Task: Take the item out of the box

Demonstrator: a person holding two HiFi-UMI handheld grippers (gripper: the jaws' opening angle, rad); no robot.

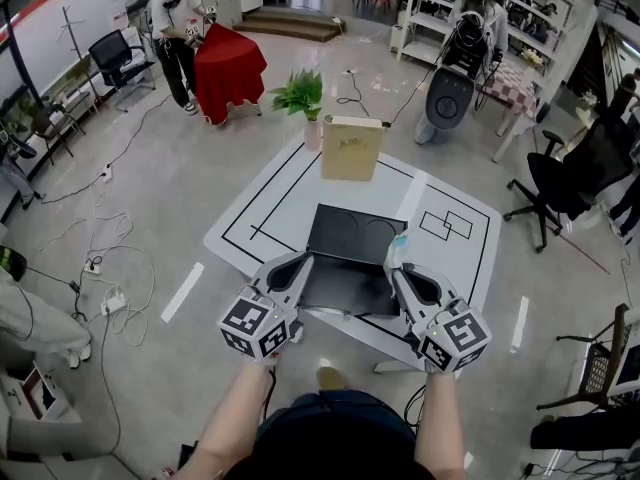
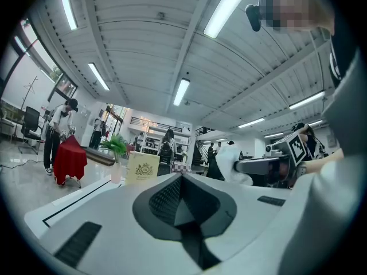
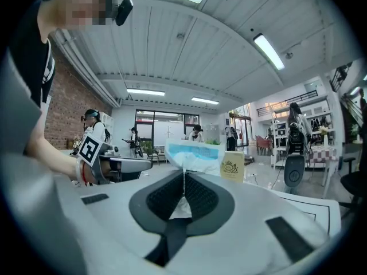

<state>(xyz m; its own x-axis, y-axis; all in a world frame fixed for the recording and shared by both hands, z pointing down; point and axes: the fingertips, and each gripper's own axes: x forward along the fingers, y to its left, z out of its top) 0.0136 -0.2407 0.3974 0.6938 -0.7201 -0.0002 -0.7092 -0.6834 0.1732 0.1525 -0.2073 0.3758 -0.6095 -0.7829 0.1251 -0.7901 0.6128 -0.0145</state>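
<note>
A flat black box (image 1: 345, 236) lies open on the white table (image 1: 455, 258). Just above its right edge my right gripper (image 1: 398, 251) is shut on a small white packet with a blue band (image 1: 401, 239). The right gripper view shows that packet (image 3: 195, 156) pinched between the closed pads and sticking up past the tips (image 3: 183, 182). My left gripper (image 1: 303, 261) hovers over the black box's left edge; in the left gripper view (image 2: 182, 179) its jaws are closed together with nothing between them. The right gripper with the white packet (image 2: 232, 162) also shows there.
A tan box with a gold crest (image 1: 351, 148) stands upright at the table's far edge, a potted plant (image 1: 301, 95) behind it. Black lines mark the tabletop. Office chairs (image 1: 560, 178), a red-draped stand (image 1: 228, 70), floor cables and people surround the table.
</note>
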